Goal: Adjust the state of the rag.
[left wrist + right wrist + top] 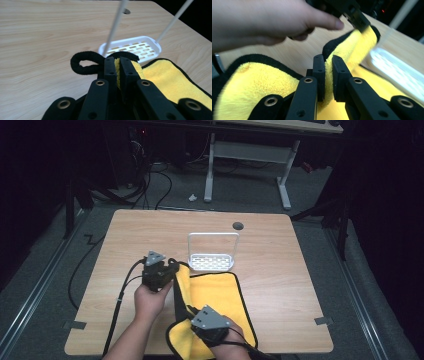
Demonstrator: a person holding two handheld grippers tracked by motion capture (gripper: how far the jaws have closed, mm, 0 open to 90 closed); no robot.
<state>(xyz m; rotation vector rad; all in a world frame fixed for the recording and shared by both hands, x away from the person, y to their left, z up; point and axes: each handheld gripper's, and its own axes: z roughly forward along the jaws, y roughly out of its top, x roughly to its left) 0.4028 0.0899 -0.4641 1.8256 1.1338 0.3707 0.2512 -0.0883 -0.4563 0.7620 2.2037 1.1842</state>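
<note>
Both claws clamped on the yellow cloth (215,292): left claw (119,65) pinches its far corner by the black hem, right claw (328,66) grips the near edge. Prob. lifting one side to fold it over; rest lies flat on wood-grain worktop (280,270). Cloth's fluffy microfibre w/ black trim. White slotted plastic rack (211,262) w/ wire loop handle sits just beyond.

We looked down from above the table (280,270); both gripper views sat close, looking along their jaws, sharing the yellow cloth (170,80).
</note>
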